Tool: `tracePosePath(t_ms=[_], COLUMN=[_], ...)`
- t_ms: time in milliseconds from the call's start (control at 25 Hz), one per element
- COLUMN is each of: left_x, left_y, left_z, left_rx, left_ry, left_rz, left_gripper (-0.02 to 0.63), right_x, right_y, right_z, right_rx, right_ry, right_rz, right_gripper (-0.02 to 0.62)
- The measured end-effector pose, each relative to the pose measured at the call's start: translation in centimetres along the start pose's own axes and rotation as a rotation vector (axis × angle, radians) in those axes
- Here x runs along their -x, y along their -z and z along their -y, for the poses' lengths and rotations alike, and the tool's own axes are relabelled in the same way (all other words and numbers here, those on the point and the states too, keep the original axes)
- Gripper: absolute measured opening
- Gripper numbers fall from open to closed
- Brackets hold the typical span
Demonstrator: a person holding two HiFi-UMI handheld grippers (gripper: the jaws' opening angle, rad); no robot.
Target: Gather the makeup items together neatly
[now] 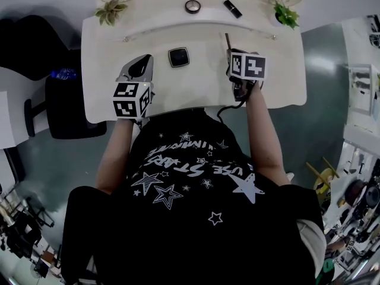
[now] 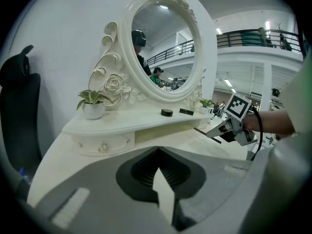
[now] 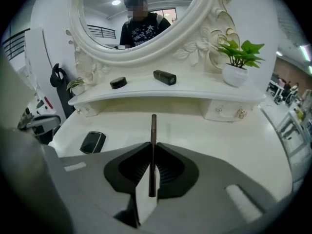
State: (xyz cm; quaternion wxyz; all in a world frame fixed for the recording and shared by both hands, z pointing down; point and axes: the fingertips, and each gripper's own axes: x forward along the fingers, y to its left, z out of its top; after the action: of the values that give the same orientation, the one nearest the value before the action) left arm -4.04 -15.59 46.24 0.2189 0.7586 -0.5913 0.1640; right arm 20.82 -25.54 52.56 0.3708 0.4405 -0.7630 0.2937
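My right gripper [image 3: 152, 143] is shut on a thin dark makeup pencil [image 3: 153, 130], which pokes out past the fingertips toward the mirror. In the head view this gripper [image 1: 231, 55] hovers over the right half of the white vanity top [image 1: 273, 88], with the pencil [image 1: 227, 41] pointing away from me. A black square compact [image 1: 179, 56] lies mid-table, to its left. On the raised shelf sit a round compact [image 1: 192, 6] and a black lipstick [image 1: 232, 8]. My left gripper [image 1: 144, 62] hangs left of the square compact, jaws shut [image 2: 157, 149] on nothing.
A small potted plant stands at each end of the shelf, one on the left [image 1: 110, 9] and one on the right [image 1: 286, 14]. An oval ornate mirror [image 3: 141, 23] rises behind the shelf. A black chair [image 1: 65, 100] stands left of the table.
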Motion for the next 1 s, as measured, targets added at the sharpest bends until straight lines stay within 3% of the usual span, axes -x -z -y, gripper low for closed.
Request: tracePosePath(t_ms=[480,1000], left_x=[2.3,3.7], left_y=[1.1,2.5], left_z=[-3.2,-6.0], left_rx=[-0.005,-0.001], left_ry=[0.069,0.109], left_rz=[-0.005,-0.019], left_gripper=[0.002,0.002], right_x=[0.5,-2.0], right_y=[1.0,2.4], right_z=[-6.1,-10.3], right_rx=[-0.116,-0.13], right_ry=[0.023,0.032], right_rz=[0.048,-0.003], right_gripper=[0.066,0.067])
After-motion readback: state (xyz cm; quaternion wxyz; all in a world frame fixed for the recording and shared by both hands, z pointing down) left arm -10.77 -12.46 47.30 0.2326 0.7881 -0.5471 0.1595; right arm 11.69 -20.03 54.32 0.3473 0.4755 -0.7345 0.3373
